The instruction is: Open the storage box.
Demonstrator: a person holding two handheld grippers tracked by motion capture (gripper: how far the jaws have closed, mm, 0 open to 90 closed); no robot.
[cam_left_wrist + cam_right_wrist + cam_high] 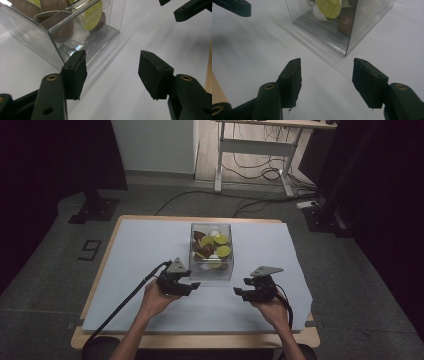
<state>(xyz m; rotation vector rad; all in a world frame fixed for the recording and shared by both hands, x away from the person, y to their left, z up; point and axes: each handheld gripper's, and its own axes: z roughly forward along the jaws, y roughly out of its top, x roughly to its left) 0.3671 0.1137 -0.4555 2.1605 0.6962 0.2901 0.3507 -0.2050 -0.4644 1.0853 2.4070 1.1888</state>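
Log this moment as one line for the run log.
left tool: open, empty | right tool: open, empty | clear box: full of capsules, between tools, untouched

The high view is dim and grainy: the room's edges sink into near black, while the pale cover on the counter (150, 270) catches soft light from above. Both gripper views are brighter, with a washed-out white surface. The clear box (53, 37) shows glare streaks on its walls and casts soft shadows. Its far contents are blurred.
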